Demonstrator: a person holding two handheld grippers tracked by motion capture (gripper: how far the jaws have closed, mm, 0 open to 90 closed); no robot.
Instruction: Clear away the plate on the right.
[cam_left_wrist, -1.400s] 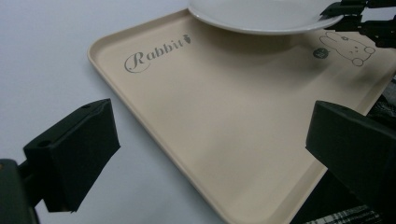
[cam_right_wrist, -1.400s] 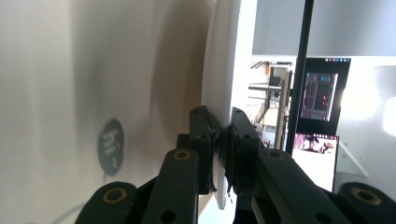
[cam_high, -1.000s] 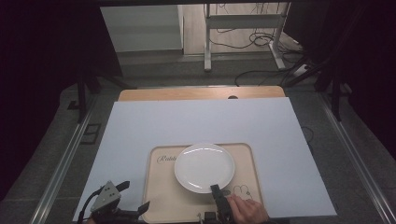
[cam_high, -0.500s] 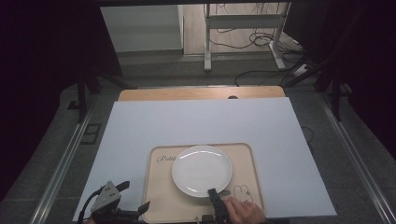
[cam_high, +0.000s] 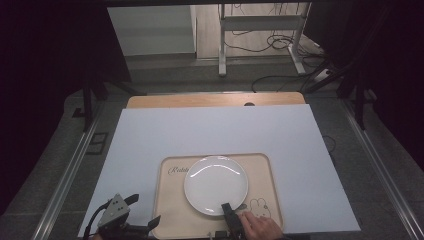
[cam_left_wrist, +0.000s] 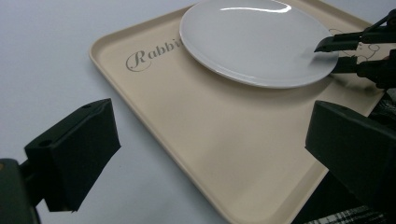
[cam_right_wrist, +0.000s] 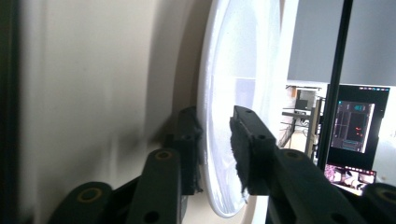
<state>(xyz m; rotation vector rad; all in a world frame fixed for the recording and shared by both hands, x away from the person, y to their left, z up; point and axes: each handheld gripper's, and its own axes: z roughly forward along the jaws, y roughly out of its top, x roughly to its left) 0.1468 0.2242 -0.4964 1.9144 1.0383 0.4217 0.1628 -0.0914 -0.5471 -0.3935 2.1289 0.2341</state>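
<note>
One white plate (cam_high: 216, 184) sits on the beige tray (cam_high: 262, 167), which lies at the near edge of the white worktop (cam_high: 210, 130), a little right of its middle. The right gripper (cam_high: 226, 206) reaches in from the near side, and its jaws have just been opening: in the right gripper view they straddle the plate's near rim (cam_right_wrist: 219, 140), one under it and one above, with a clear gap between the upper pad and the china, so nothing is pinched. The left gripper (cam_high: 146, 214) hovers by the tray's near left corner (cam_left_wrist: 224, 205), its jaws spread wide and empty.

Risks from here, as I judge them: the lower jaw is tucked beneath the rim (a tight spot), so pulling back at an angle could catch the edge and drag or tip the plate. A careless sweep of the left gripper could knock the tray and shift everything on it.
</note>
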